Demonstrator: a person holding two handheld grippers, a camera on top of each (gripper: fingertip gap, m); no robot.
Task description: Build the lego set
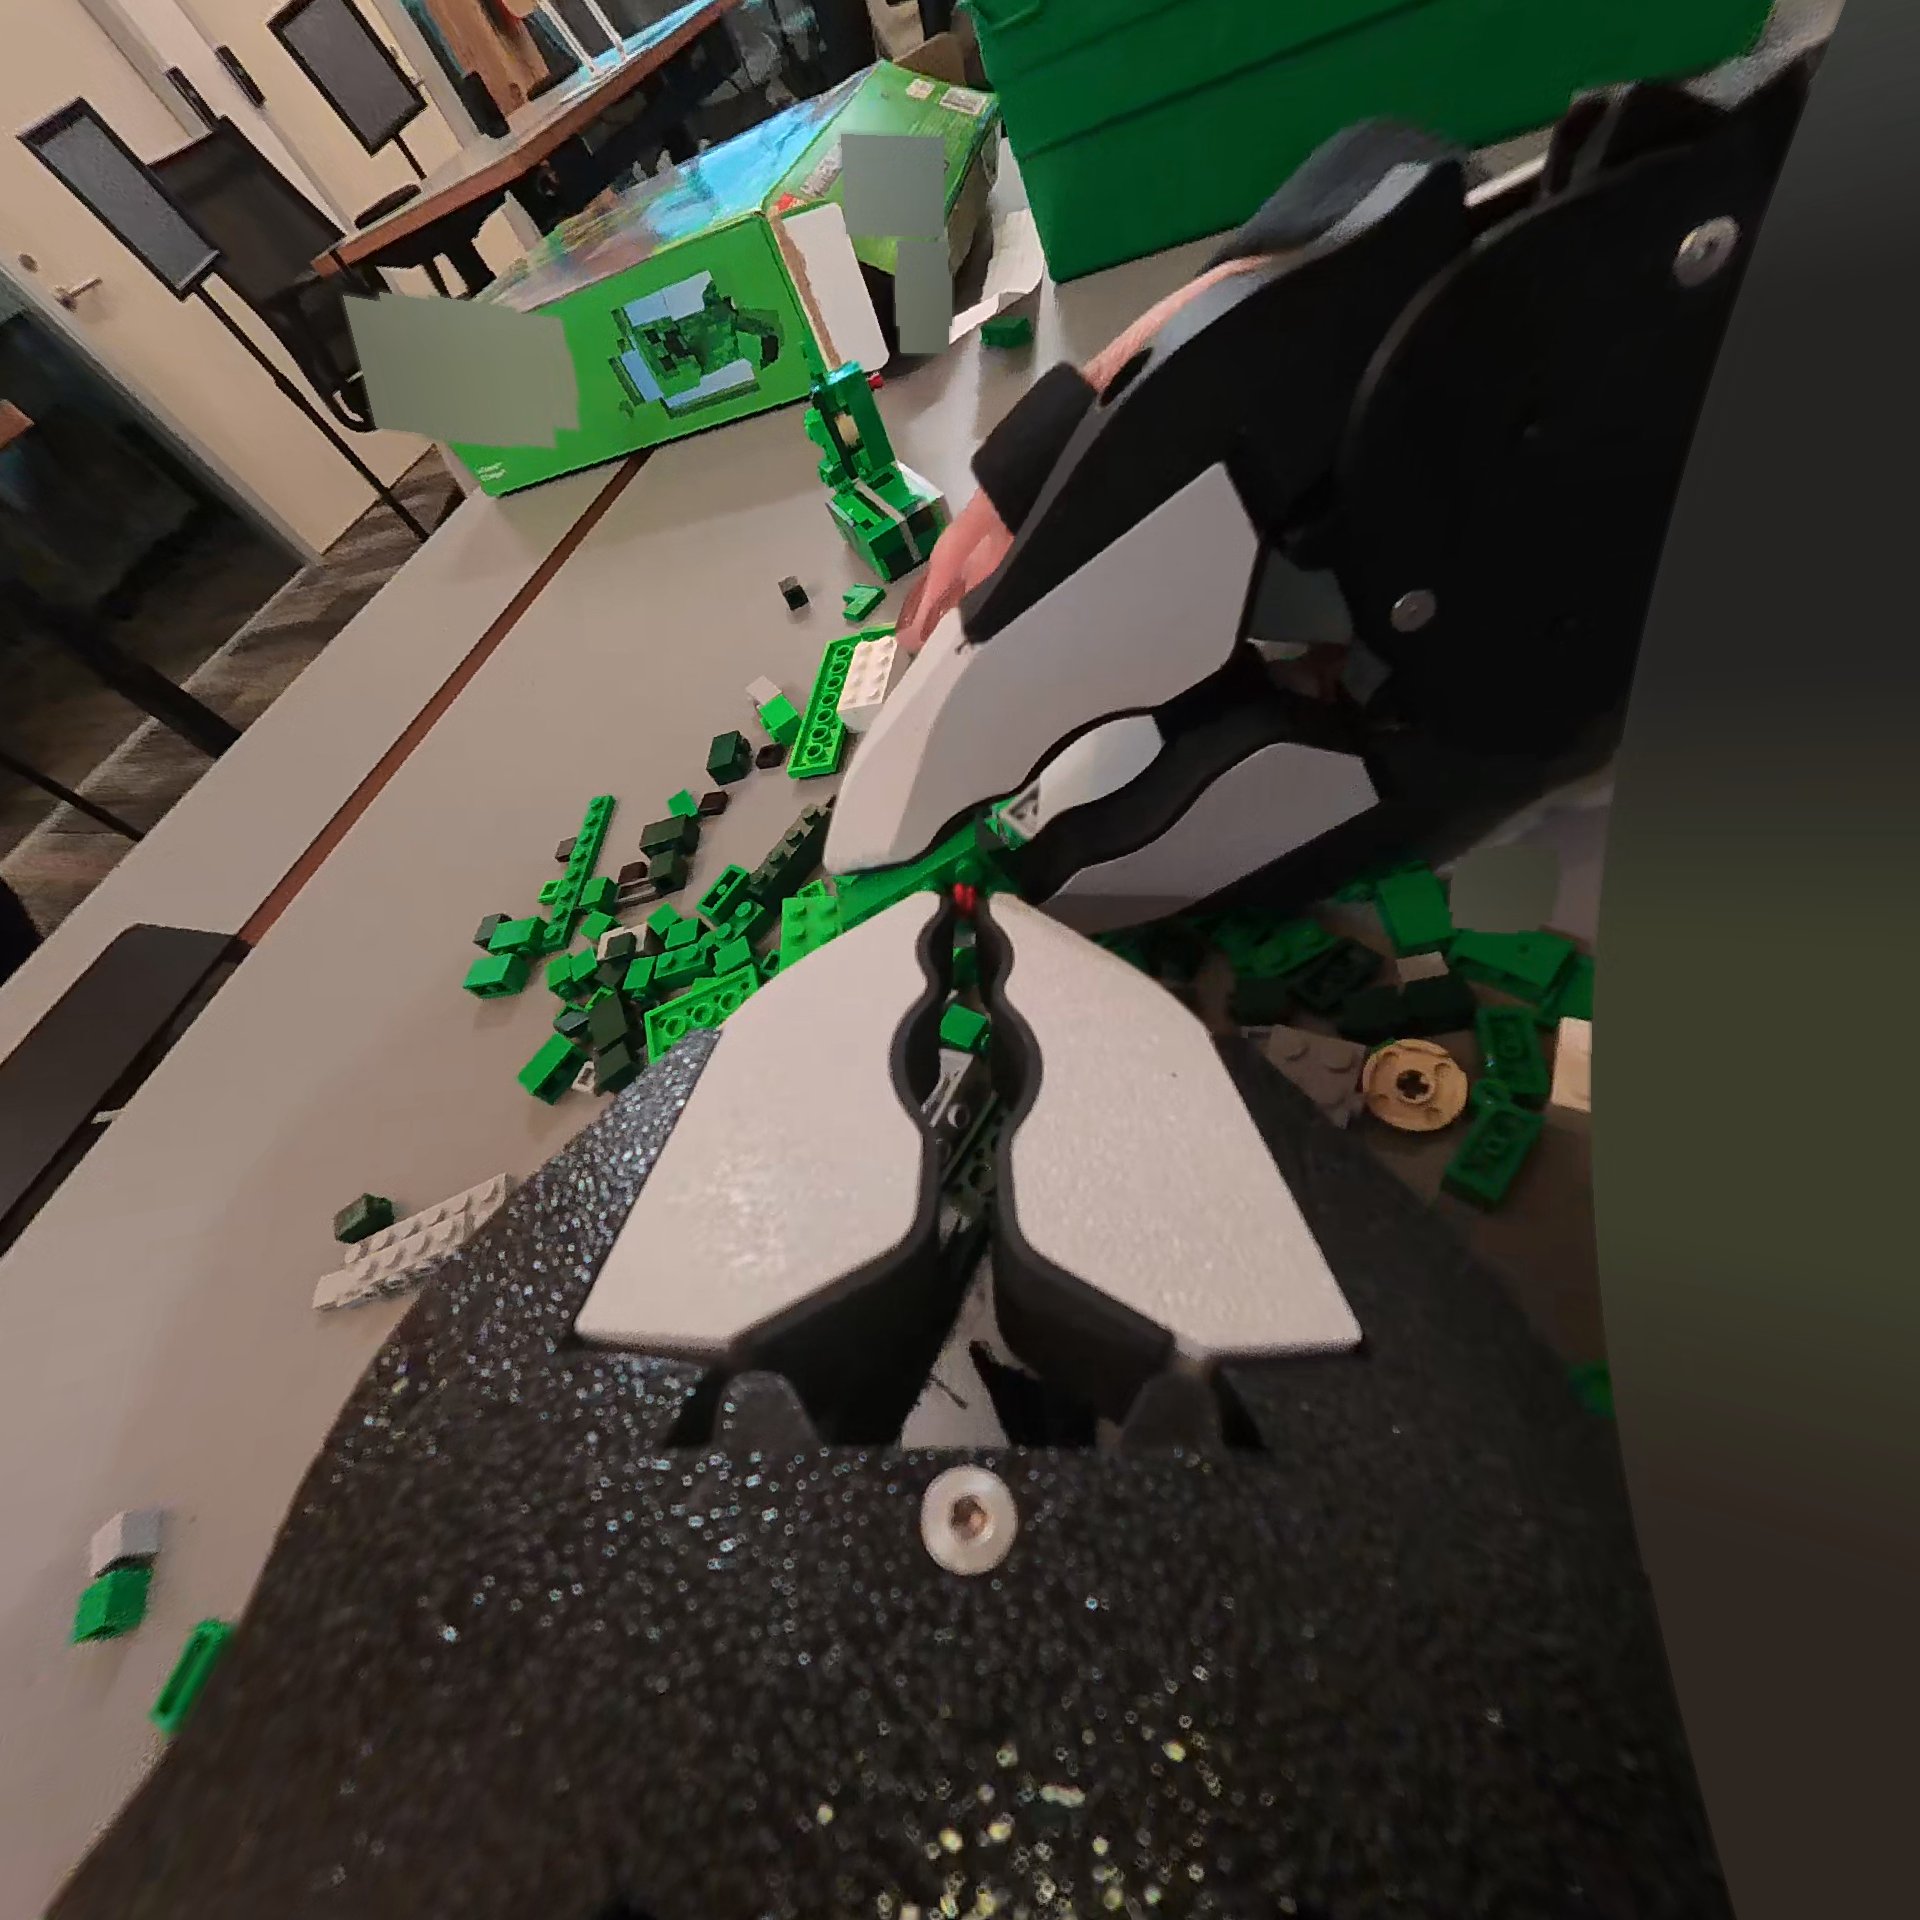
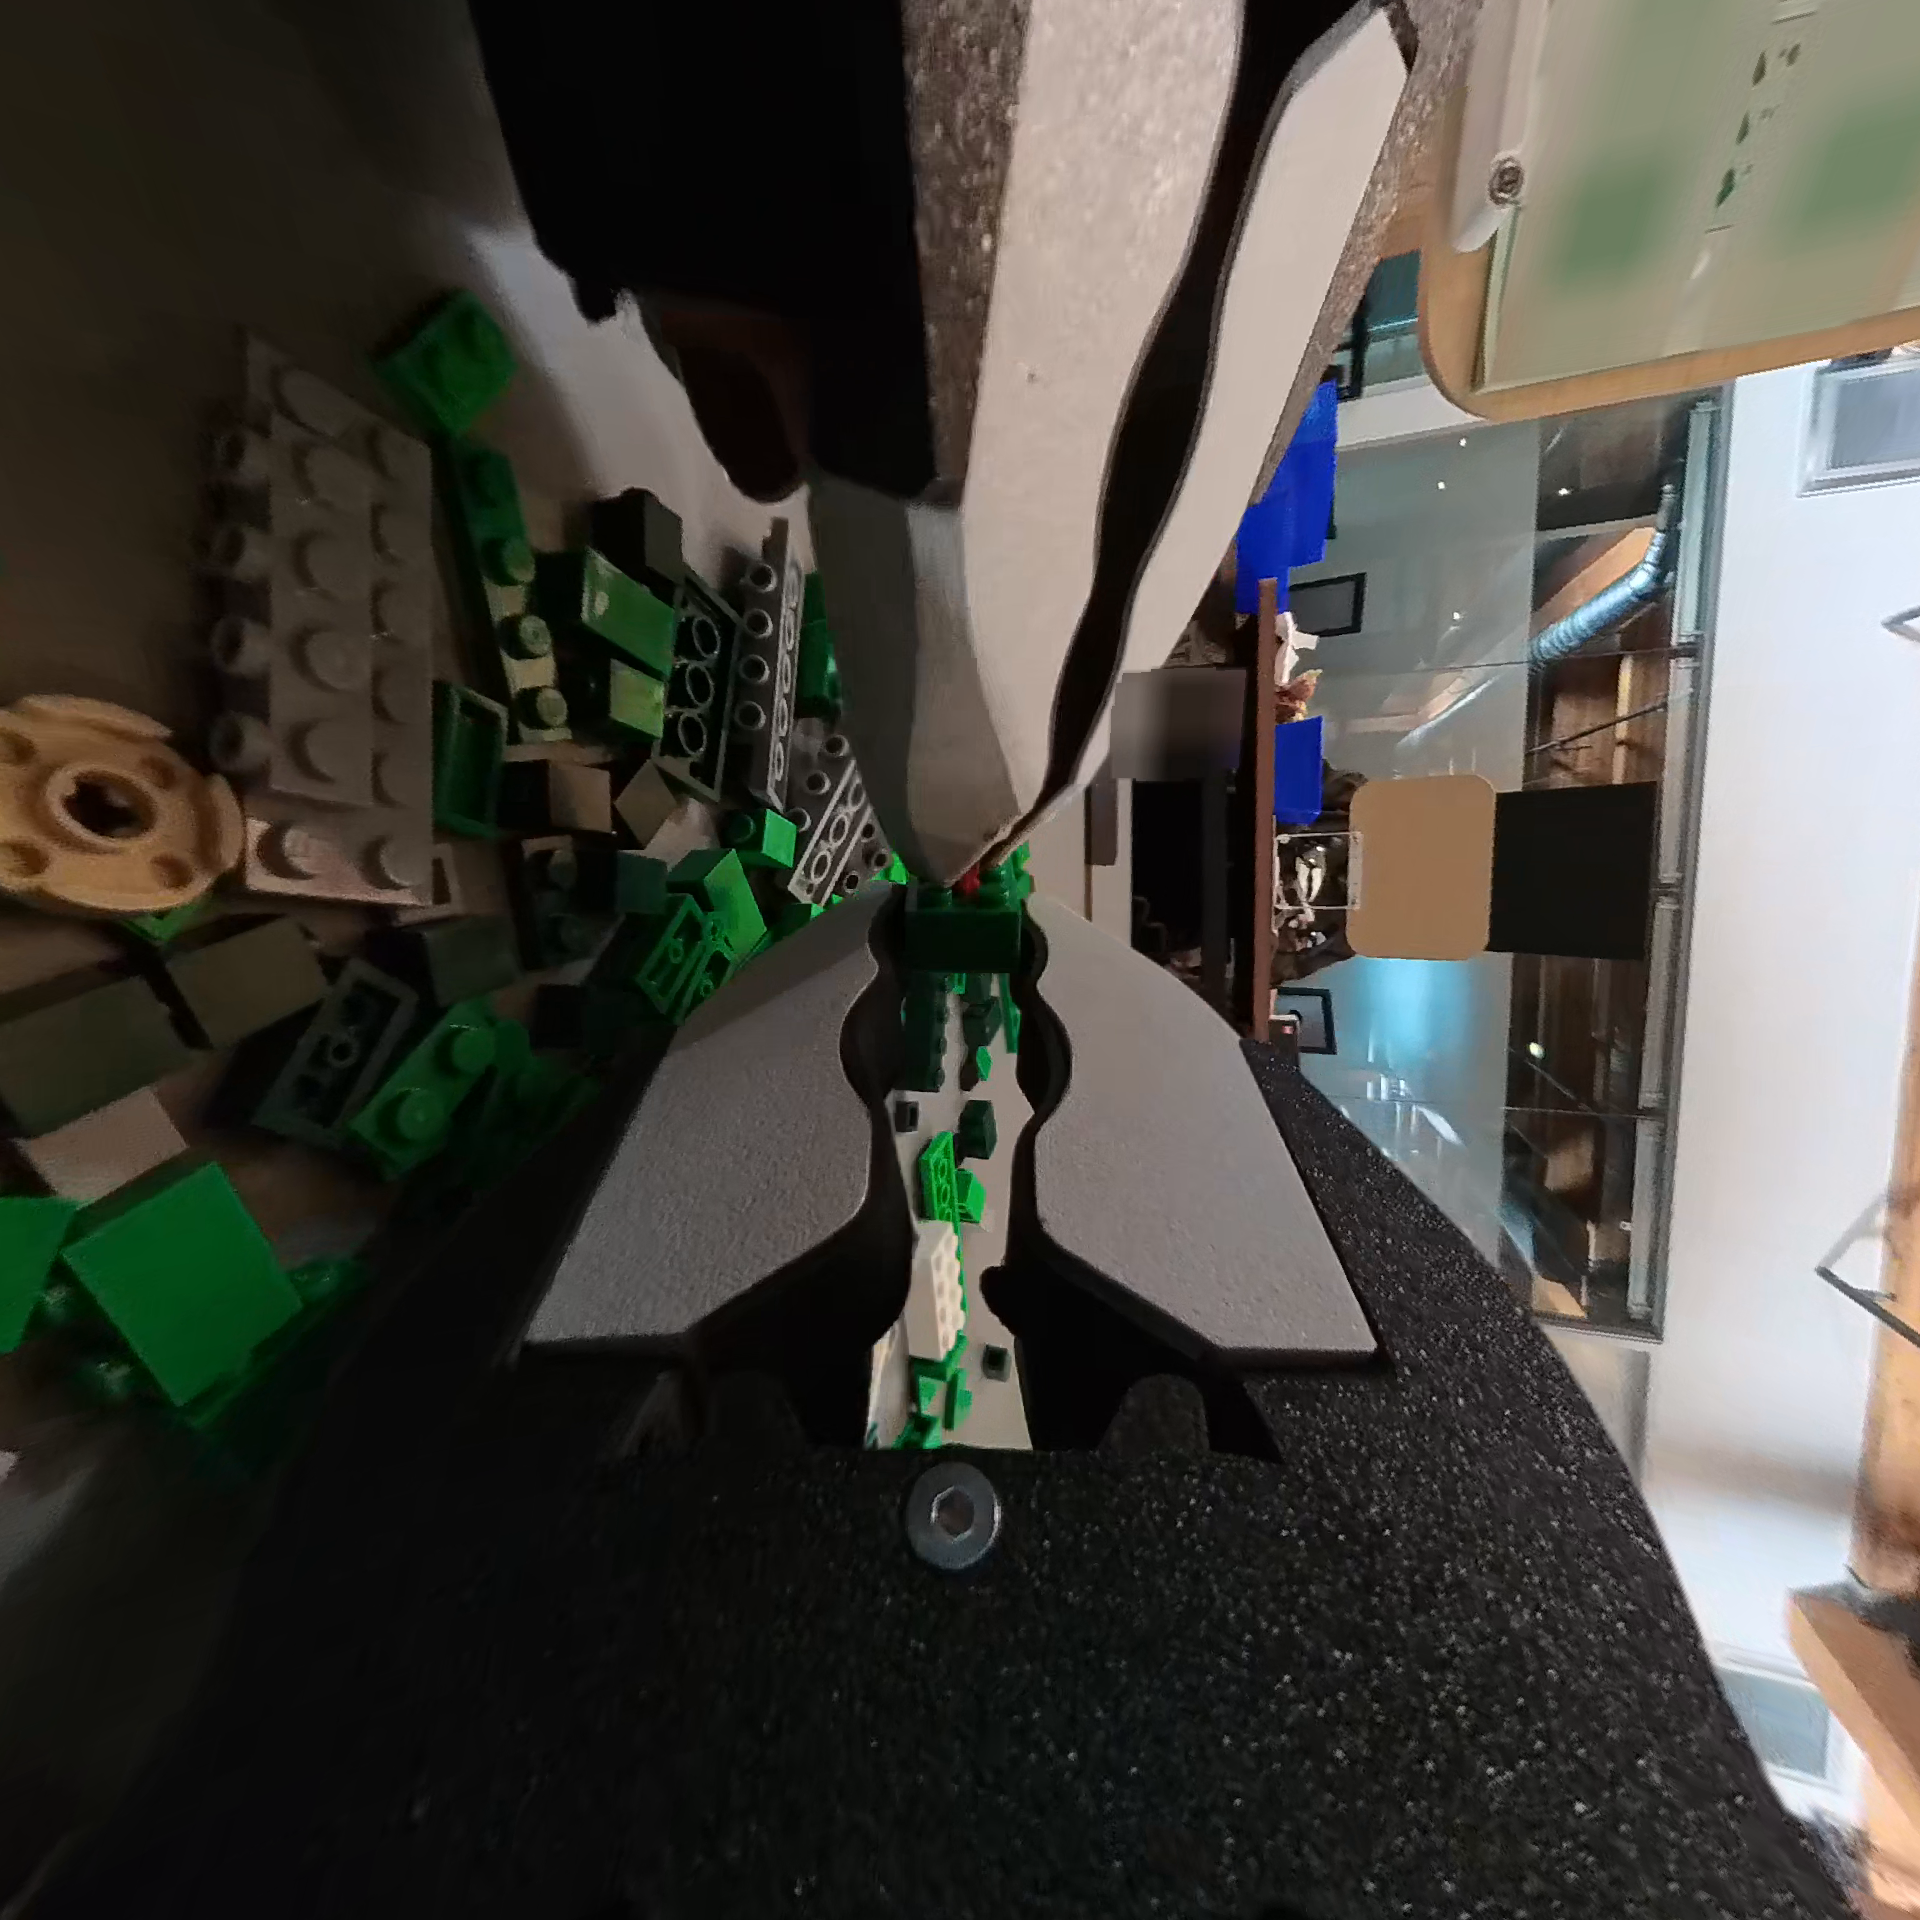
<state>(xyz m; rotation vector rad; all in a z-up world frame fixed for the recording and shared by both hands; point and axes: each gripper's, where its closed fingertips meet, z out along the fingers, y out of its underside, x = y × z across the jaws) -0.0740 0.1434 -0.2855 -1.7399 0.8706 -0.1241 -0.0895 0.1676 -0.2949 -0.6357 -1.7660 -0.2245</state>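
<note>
My left gripper point(image 1: 961, 906) is shut on a tiny red piece point(image 1: 962, 891) at its fingertips. My right gripper point(image 1: 940, 844) comes in from the upper right and meets it tip to tip. In the right wrist view my right gripper point(image 2: 958, 920) is shut on a small dark green brick assembly point(image 2: 961, 932). The left gripper point(image 2: 968, 871) comes down from above and holds the red piece point(image 2: 972, 881) against the assembly's studs. Both are just above the grey table point(image 1: 312, 1039), over loose bricks.
Loose green bricks point(image 1: 623, 935) are scattered left of the grippers, with more point(image 2: 468, 1060) on the right side. A tan round piece point(image 1: 1413, 1081), a grey plate point(image 2: 322, 623), a partly built green figure point(image 1: 878, 488), the green box point(image 1: 665, 353) and a green bin point(image 1: 1299, 104) lie around. Only a small space, under 4 cm, lies between the two pairs of fingers. From the left gripper's tips to the grey plate point(image 2: 322, 623) is close to 7 cm.
</note>
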